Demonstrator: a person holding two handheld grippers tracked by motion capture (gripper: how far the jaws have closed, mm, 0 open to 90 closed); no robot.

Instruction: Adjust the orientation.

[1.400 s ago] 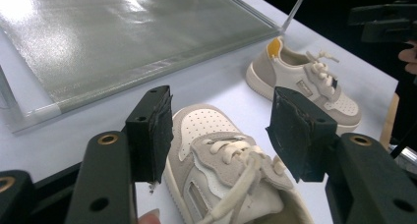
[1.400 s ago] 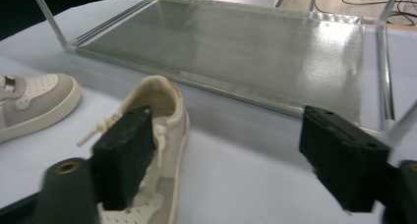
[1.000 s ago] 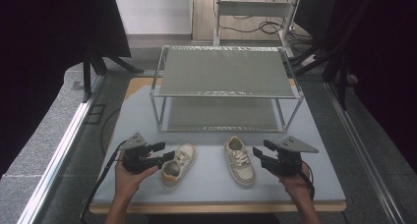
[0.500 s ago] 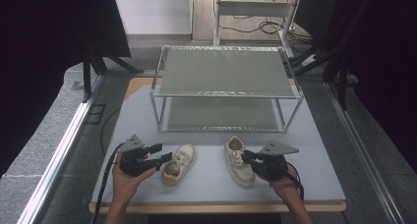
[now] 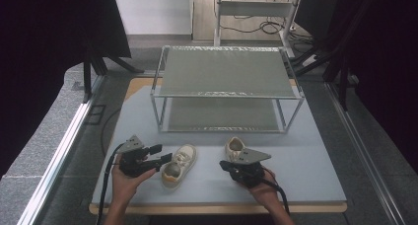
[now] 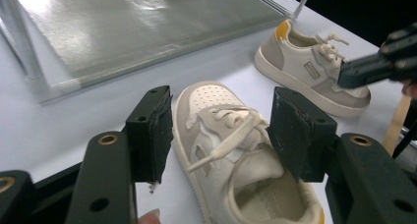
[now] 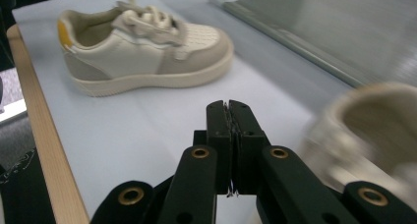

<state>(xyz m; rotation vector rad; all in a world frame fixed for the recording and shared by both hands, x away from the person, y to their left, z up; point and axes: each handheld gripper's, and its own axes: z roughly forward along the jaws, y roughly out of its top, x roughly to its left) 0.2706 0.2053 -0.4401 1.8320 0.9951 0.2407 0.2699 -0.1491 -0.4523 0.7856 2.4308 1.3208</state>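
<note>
Two small beige-and-white sneakers lie on the pale table mat. The left shoe has its heel between the pads of my left gripper. The jaws stand wide on either side of it, and the shoe rests flat on the mat. My right gripper has just been closing and is now shut with nothing between its pads. It lies low beside the right shoe, which is blurred at the right edge of the right gripper view. Farther off there is the left shoe.
A two-shelf metal rack stands behind the shoes, its lower shelf near table level. The table's wooden front edge runs just behind both hands. Cables lie on the floor at the back.
My right gripper has moved left and down next to the right shoe, and its jaws have closed with nothing in them. The left gripper and both shoes have stayed put.
</note>
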